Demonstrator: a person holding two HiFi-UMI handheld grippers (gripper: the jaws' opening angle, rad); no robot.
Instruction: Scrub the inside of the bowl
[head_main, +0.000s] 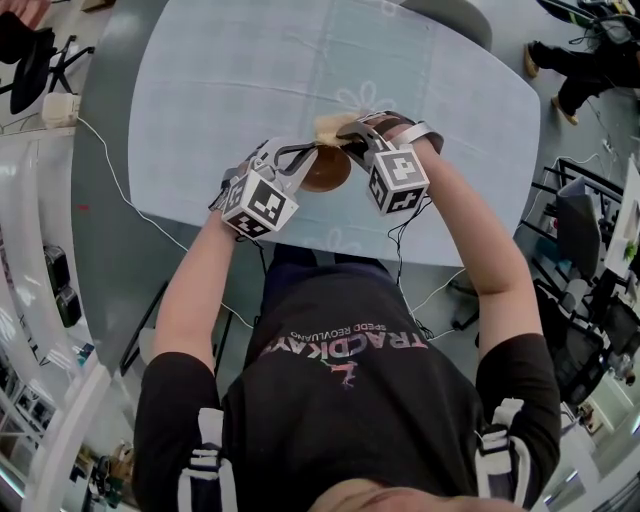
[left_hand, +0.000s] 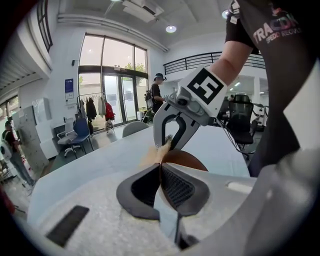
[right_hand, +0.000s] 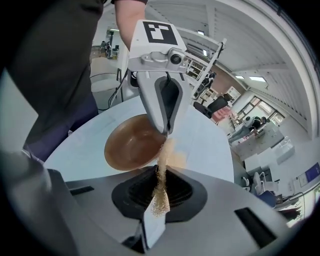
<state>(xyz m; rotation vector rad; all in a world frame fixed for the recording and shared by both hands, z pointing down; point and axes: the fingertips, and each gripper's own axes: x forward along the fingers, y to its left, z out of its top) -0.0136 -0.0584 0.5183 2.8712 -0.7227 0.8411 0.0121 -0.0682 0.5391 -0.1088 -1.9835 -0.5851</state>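
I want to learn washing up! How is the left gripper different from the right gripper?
The left gripper pinches the brown bowl by its rim; the right gripper pinches a tan sponge. The left gripper holds the bowl tilted; the right gripper holds the sponge beside the bowl's rim. Both are shut on something, above the table.

We stand at a rounded table (head_main: 200, 80) under a pale blue cloth. In the left gripper view, tall windows (left_hand: 107, 65) with glass doors fill the white wall at ten o'clock, with a coat rack (left_hand: 95, 107) beneath them. A blue chair (left_hand: 80, 131) stands on the dark floor (left_hand: 100, 143) at nine o'clock. We see a round ceiling lamp (left_hand: 171, 29) at twelve and a railed balcony (left_hand: 200, 61) at one.
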